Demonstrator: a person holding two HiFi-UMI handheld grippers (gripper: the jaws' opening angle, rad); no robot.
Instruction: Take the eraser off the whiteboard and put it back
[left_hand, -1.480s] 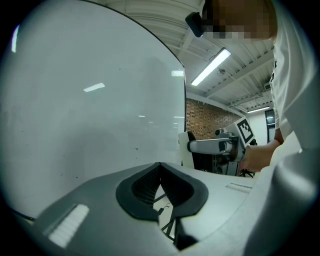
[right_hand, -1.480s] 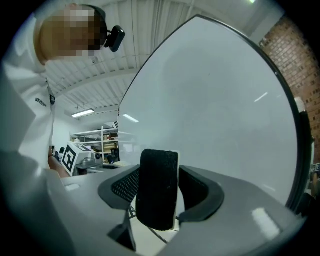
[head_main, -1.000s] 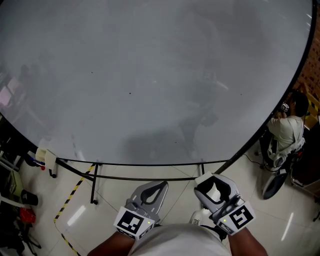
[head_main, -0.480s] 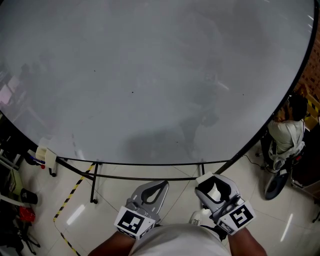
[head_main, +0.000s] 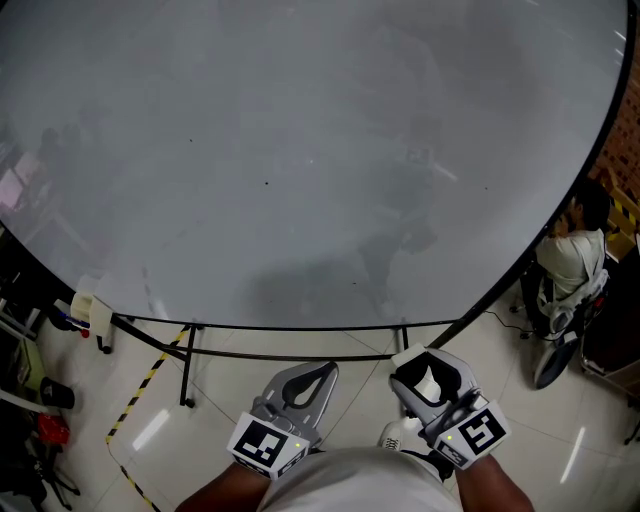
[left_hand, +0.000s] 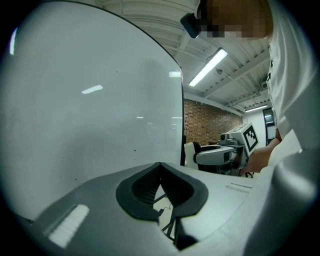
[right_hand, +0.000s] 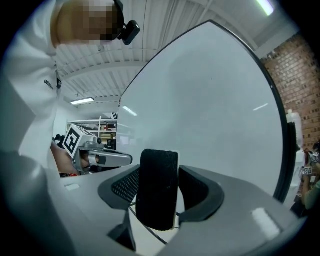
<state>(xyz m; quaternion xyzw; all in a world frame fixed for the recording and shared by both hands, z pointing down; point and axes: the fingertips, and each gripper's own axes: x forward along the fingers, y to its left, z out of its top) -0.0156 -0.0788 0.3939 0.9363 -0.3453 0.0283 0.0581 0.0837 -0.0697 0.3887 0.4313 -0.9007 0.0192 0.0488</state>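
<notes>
Right gripper (head_main: 432, 380) is clamped on the black felt block eraser with a white backing (right_hand: 157, 175), held clear of the big glossy whiteboard (head_main: 300, 150), near its lower edge. Left gripper (left_hand: 162, 192) has its fingers together, nothing between them. I'd judge the eraser light, with squashy felt and a stiffer backing. Gripping mid-body across the flat faces looks right.

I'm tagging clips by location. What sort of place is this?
Probably a workshop or lab space: a large white whiteboard, a red brick wall, and yellow-and-black hazard tape on the pale tiled floor.
</notes>
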